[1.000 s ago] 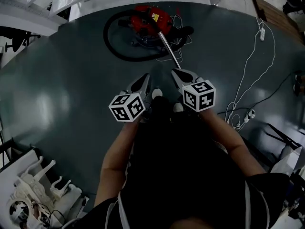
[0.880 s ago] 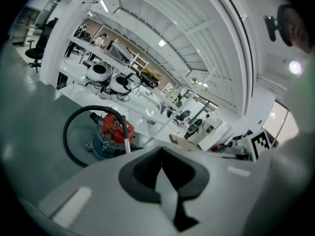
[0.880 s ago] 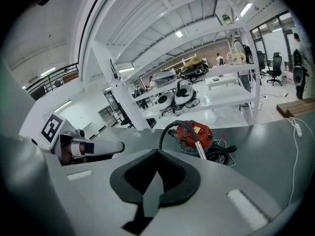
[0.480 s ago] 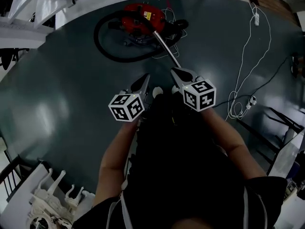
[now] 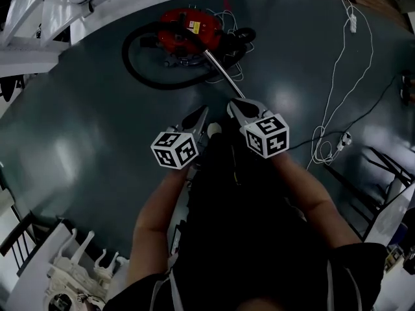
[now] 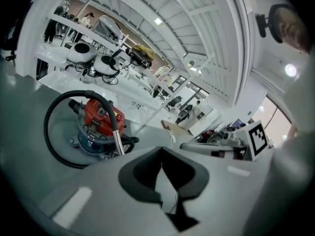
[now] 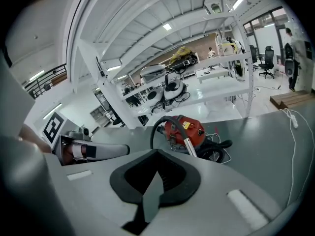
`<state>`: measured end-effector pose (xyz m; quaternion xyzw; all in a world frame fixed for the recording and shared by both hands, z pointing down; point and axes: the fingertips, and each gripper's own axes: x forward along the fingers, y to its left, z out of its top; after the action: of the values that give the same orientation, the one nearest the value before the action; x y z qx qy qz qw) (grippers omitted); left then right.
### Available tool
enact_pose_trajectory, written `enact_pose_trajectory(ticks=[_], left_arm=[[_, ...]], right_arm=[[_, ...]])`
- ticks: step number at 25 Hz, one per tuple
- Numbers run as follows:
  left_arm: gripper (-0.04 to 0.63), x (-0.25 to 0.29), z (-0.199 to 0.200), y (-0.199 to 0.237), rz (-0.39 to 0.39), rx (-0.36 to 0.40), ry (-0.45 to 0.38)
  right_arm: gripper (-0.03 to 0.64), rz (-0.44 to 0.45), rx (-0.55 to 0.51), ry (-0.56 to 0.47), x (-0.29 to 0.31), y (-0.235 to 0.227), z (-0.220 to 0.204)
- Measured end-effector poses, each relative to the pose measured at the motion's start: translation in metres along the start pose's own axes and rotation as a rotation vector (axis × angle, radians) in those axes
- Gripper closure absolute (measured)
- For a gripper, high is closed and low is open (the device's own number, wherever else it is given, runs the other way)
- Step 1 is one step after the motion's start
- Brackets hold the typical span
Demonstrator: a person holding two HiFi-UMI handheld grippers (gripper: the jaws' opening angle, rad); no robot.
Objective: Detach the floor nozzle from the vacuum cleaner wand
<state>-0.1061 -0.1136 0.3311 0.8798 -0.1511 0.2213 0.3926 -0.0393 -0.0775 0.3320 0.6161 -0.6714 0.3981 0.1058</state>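
Left gripper – jaws fully together, dark pads meeting along one seam in the left gripper view, nothing between them. Its marker cube sits at the rear, above the person's left forearm.

Right gripper – jaws likewise pressed together and empty in the right gripper view. Its marker cube is just beside the left one, with a narrow gap between the two tools. Both grippers point forward and downward over the dark grey floor, side by side, touching nothing. The toe of a white shoe shows between them.

Wand – a bright metal tube running from the vacuum cleaner toward the person. In the head view its near end disappears just behind the tip of the right gripper; no contact between them can be confirmed.

Vacuum cleaner – a red canister on a darker base, standing on the floor ahead of both grippers and well apart from them. A black hose loops from it in a wide ring to the left side of the head view. A dark part lies just right of the canister among thin white cords; whether this is the floor nozzle cannot be told, and the nozzle is not clearly identifiable in any view.

Surroundings – a white cable trails across the floor at the right; white shelving borders the floor at the upper left.
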Motion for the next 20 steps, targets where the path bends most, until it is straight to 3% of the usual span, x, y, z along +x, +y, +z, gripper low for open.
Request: enact_pose_trajectory(ticks=[11, 20], left_arm=[[0.586, 0.064, 0.003, 0.046, 0.097, -0.020, 0.033], [0.586, 0.120, 0.011, 0.092, 0.155, -0.064, -0.001]], right_arm=[[0.621, 0.071, -0.019, 0.078, 0.071, -0.042, -0.005], [0.621, 0.110, -0.024, 0.110, 0.129, -0.077, -0.014]])
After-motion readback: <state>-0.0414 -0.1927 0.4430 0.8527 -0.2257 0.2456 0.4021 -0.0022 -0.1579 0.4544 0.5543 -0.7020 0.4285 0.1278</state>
